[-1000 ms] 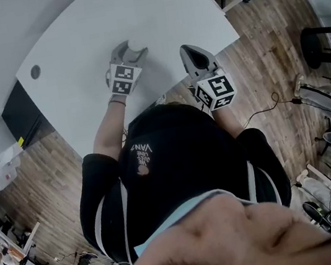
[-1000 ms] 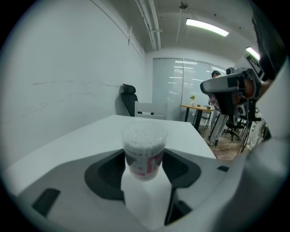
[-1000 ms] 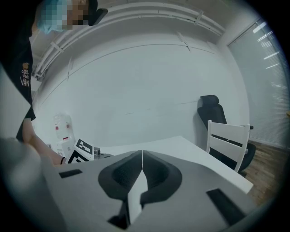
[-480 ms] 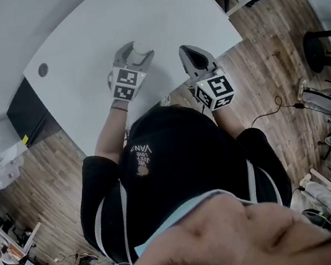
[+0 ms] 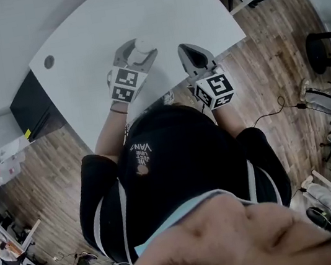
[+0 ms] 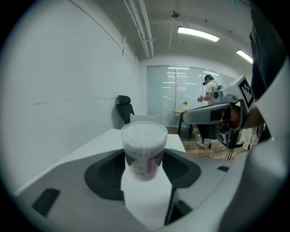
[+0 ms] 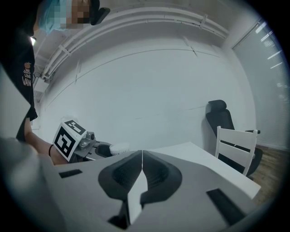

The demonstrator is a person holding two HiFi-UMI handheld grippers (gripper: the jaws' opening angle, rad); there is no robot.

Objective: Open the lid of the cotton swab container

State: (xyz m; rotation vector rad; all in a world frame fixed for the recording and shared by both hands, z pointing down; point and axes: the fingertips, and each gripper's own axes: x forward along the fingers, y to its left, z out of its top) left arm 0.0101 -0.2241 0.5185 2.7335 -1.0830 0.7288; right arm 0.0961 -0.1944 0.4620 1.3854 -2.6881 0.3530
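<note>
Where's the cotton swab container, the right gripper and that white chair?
cotton swab container [image 6: 144, 152]: left gripper view, its clear side wall.
right gripper [image 7: 142, 154]: right gripper view, where its closed tips meet.
white chair [image 7: 233, 137]: right gripper view, the backrest's top rail.

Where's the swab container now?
The swab container is gripped in the left tongs over the white table, left of the shut right tongs in head view.

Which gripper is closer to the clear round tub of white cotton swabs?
Left. The left gripper holds the clear round tub of white cotton swabs between its jaws. The right gripper, shut and empty, sits beside it, not touching.
</note>
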